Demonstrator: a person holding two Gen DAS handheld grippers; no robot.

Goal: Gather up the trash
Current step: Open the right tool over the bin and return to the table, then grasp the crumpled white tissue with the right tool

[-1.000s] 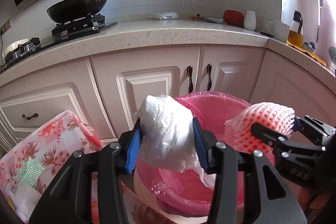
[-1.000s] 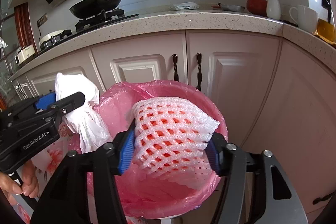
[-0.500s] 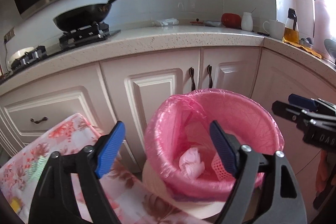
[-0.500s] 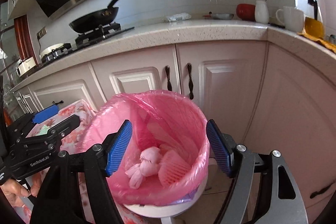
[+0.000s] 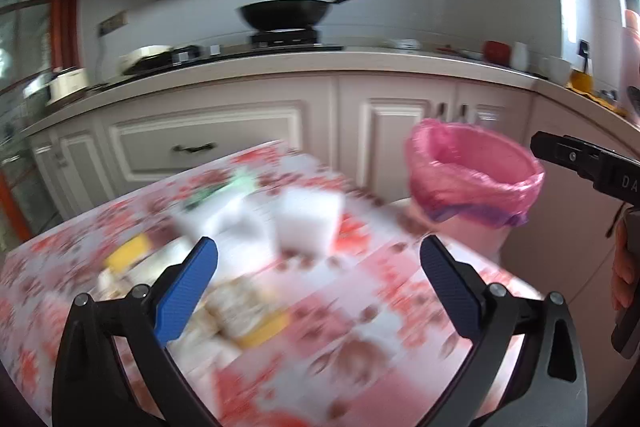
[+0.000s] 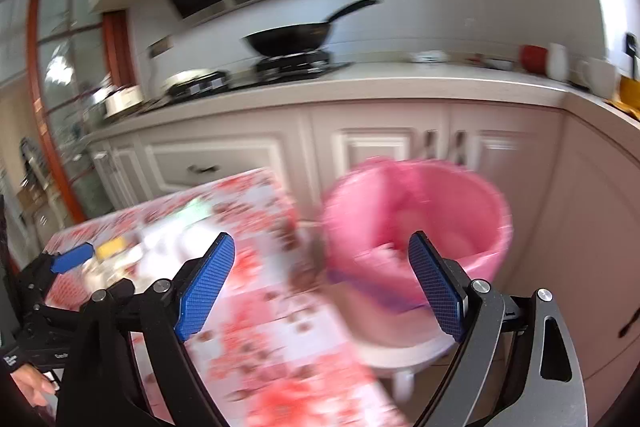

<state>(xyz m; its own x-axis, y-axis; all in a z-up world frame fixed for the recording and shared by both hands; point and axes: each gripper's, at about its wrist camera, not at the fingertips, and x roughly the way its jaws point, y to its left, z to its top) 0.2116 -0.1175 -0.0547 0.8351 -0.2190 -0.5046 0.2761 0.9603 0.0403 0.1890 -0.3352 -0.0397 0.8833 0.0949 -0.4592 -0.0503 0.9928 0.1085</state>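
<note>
Left wrist view: left gripper (image 5: 318, 265) jaws just opened wide, nothing between them | right gripper (image 6: 320, 281) likewise, empty | both over floral table (image 5: 400, 291), bin (image 5: 474, 173) off its right edge | step: return for more trash | next: choose one blurred scrap (image 5: 308, 223), descend, close.

Pink liner (image 5: 474, 167) over a white bin (image 6: 400, 351); red flowers printed on a white tablecloth (image 5: 360, 315). Blue pads (image 5: 186, 291) on black gripper frames, black wok (image 5: 286, 14), cream cabinet fronts (image 5: 208, 147). Blurred white (image 5: 310, 223) and yellow (image 5: 128, 254) scraps, pale speckled worktop (image 6: 400, 83).
</note>
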